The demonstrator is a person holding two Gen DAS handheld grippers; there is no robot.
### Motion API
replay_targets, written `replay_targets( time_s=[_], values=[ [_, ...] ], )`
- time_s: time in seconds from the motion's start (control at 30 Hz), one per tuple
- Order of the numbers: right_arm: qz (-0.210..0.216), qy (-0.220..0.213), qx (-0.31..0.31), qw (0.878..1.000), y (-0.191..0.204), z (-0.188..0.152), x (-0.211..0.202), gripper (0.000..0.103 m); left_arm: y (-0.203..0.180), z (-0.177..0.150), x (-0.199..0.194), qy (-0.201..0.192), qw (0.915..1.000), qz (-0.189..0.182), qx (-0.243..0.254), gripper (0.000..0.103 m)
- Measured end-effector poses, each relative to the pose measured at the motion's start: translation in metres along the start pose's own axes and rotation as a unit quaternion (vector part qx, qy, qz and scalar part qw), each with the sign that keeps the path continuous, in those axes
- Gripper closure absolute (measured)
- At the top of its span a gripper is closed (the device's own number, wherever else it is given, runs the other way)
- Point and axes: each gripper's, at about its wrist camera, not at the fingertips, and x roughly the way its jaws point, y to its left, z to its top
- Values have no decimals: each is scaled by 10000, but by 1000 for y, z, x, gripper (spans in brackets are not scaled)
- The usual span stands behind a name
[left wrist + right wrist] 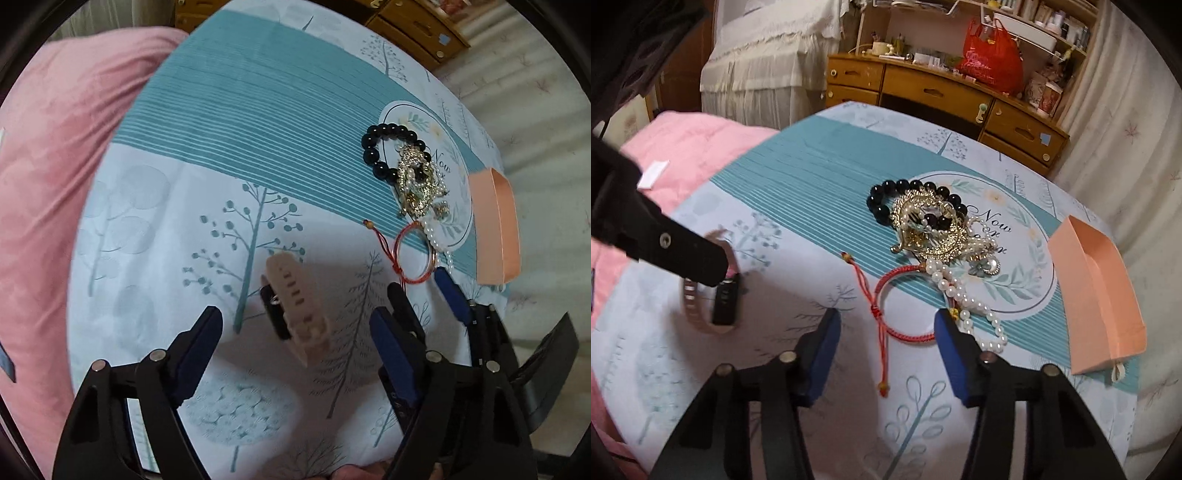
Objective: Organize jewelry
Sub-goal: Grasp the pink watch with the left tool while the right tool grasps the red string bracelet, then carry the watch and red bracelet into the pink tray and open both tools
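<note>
Jewelry lies in a loose pile on the teal-and-white tree-print cloth [812, 177], ahead of the right gripper [888, 347]. We see that gripper's blue-padded fingers [823, 350] spread apart and clamping nothing; the red braided cord bracelet [905, 306] lies on the cloth between and just ahead of its fingertips. The white pearl strand [967, 310] runs past the right-hand fingertip, touching or overlapping it. Beyond the cord bracelet sit the gold-coloured metal ornament [931, 225] and the black round-bead bracelet [886, 201], tangled together. To the right of the pile, apart from it, lies the open peach-coloured paper box [1097, 291].

We see the left gripper [295, 325] with its fingers [195, 350] also apart. The beige perforated-strap watch with a black face [295, 306] sits between and just ahead of its fingertips; we cannot tell whether it rests on the cloth or hangs above it. A pink quilt [55, 166] lies to the left of the cloth.
</note>
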Motion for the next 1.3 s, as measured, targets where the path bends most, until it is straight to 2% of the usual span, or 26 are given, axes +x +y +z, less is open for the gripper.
replay_targets(
  time_s=[0.03, 0.1, 0.17, 0.23, 0.3, 0.33, 0.43, 0.6, 0.7, 0.87, 1.13, 1.3],
  values=[
    [11, 32, -26, 10000, 0, -1, 3, 65, 0, 1, 3, 36, 10000, -64, -17, 32],
    [-18, 145, -116, 9998, 1, -2, 10, 72, -1, 3, 9, 117, 9999, -100, -13, 48],
    [-45, 129, -118, 9998, 1, -1, 11, 77, 0, 6, 14, 169, 9998, -110, -14, 49],
    [31, 170, -72, 9998, 0, 0, 11, 88, 1, 5, 17, 226, 9995, -206, -23, 61],
    [193, 235, 25, 9995, -1, 2, 12, 94, 0, 5, 20, 293, 9994, -166, 9, 83],
    [243, 277, 64, 9993, -2, 2, 12, 96, 0, 6, 21, 298, 9994, -162, 28, 86],
    [439, 414, 357, 9975, -8, 5, 14, 98, -4, 5, 18, 206, 9995, -189, 125, 86],
    [837, 482, 940, 9909, -24, 8, 14, 98, -14, 1, 3, 15, 9993, -3, 365, 87],
    [1259, 365, 1314, 9826, -35, 12, 1, 98, -15, -2, -8, -55, 9992, -16, 387, 87],
    [1615, 22, 1602, 9738, -53, 18, -36, 98, -33, -7, -34, -204, 9993, -108, 302, 87],
    [1962, -677, 1503, 9666, -113, 32, -103, 98, -96, -14, -76, -587, 9977, -43, 343, 87],
    [1882, -954, 1191, 9702, -159, 32, -131, 98, -159, -14, -87, -736, 9963, -89, 436, 87]
  ],
)
